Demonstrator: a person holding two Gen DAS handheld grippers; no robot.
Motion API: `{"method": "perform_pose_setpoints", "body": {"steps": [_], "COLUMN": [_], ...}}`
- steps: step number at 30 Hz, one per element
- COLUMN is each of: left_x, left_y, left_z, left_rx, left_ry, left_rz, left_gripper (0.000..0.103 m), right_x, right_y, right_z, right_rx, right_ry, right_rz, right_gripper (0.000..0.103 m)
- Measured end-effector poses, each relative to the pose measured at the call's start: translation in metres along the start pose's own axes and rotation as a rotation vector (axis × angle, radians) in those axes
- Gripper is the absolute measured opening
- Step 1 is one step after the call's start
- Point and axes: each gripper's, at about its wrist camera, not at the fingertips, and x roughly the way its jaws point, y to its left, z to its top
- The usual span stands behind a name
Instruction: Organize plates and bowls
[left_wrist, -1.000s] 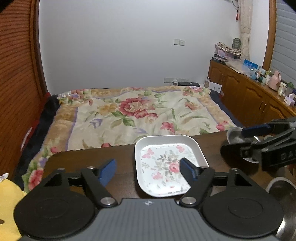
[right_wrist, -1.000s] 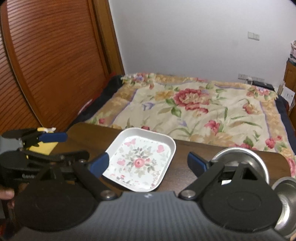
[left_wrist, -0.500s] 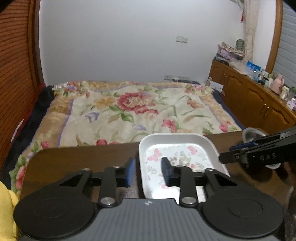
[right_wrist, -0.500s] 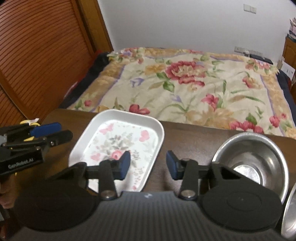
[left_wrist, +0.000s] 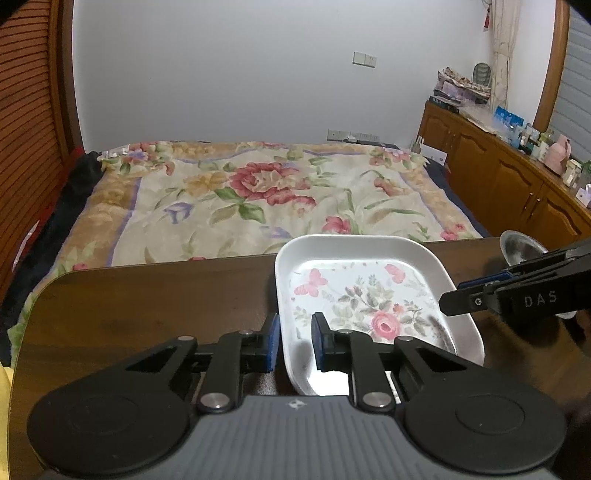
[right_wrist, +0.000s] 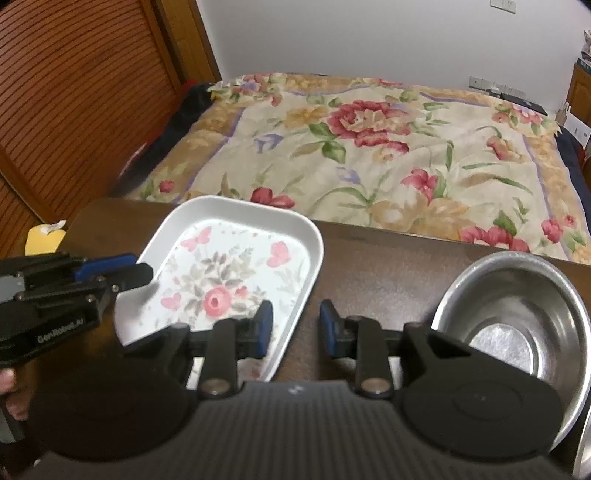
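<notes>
Evidently the step in hand is the taking up of the floral plate (left_wrist: 369, 295), which lies on the dark wooden table (left_wrist: 147, 295) near its far edge, with the bed (left_wrist: 258, 192) beyond; it is being seized from both sides at once. The left gripper (left_wrist: 294, 341) has just been closing, and its jaws now straddle the plate's left rim, one pad outside and one inside; a sliver of gap seems to be left, so whether the rim is truly pinched cannot be told. The right gripper (right_wrist: 295, 326) has likewise been closing over the plate's right rim, the left pad over the plate and the right pad over bare table; a clear gap is seen between the pads and the rim, so nothing is judged held there yet. A steel bowl (right_wrist: 513, 325) sits just beside that gripper, apart from the plate. Next, both grips would need to be finished on the rims and the plate raised level, evenly, lest it tip or slide; where it is meant to go is not shown. The plate's near edge is hidden behind both gripper bodies; a second metal rim is cut off at the lower right of the right view.
</notes>
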Motion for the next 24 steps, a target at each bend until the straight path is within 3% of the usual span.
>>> {"method": "perform_pose_setpoints", "body": {"steps": [7, 24], "left_x": [0.0059, 0.0036], "left_y": [0.0012, 0.0023], "left_z": [-0.0022, -0.0043], "left_rx": [0.011, -0.004], "left_ry": [0.021, 0.032], "left_rz": [0.004, 0.012], "left_gripper": [0.010, 0.010], "right_x": [0.0044, 0.0057], "right_y": [0.0018, 0.0043], "right_z": [-0.0008, -0.0040], "right_rx": [-0.007, -0.023], "right_ry": [0.015, 0.019], "right_rz": [0.010, 0.024], "right_gripper": [0.019, 0.012]}}
